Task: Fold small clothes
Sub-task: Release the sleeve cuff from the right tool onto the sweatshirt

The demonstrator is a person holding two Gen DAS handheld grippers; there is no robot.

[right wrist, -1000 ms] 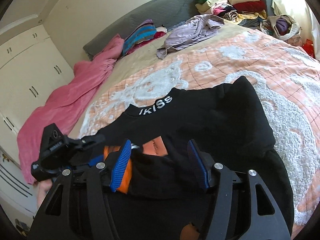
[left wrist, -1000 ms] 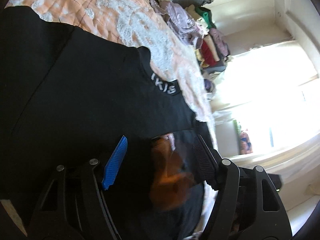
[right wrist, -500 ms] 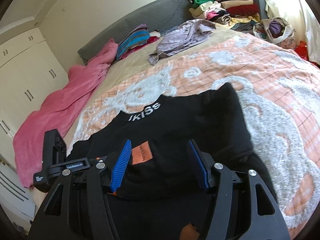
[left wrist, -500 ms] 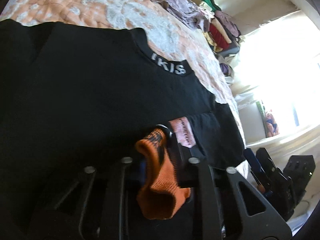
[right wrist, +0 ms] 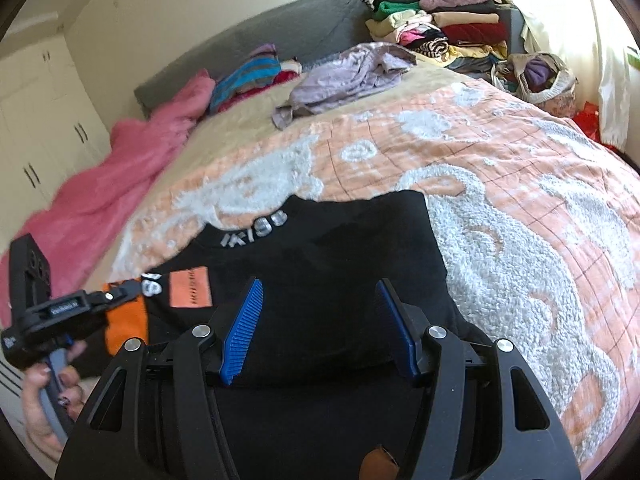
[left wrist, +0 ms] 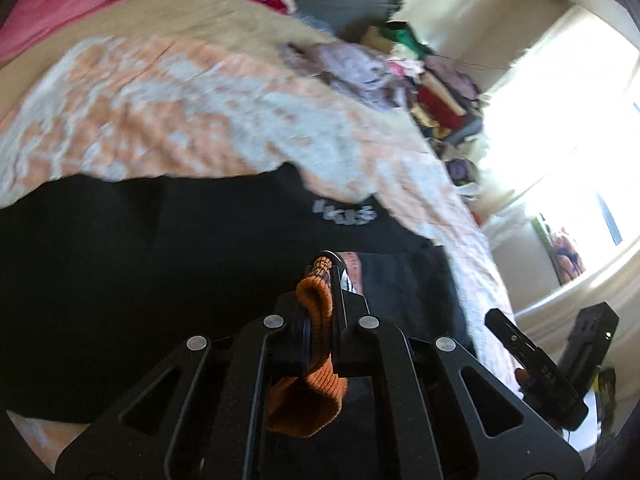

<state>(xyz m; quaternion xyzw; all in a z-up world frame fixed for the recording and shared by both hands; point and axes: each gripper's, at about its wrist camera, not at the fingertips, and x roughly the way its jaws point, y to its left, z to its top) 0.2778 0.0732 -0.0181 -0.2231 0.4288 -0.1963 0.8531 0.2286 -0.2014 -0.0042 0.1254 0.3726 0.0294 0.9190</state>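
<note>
Black sweatshirt (right wrist: 320,280) lies spread on the bedspread (right wrist: 520,184), collar away from me. My left gripper (left wrist: 324,280) is clamped on its orange cuff (left wrist: 316,344), sleeve drawn across the chest. My right gripper (right wrist: 320,328) hovers over the hem with jaws apart, holding nothing. Judged step: first sleeve fold. Next: lay the cuff flat, release, smooth the crease. Collar lettering (right wrist: 254,230) reads roughly "IKISS", blurred; orange patch (right wrist: 190,288) print is illegible.

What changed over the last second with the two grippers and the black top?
The left gripper, open a second ago, closed on the orange cuff and is carrying the sleeve in over the black top. The right gripper stayed open above the top, which still lies on the bedspread.
</note>
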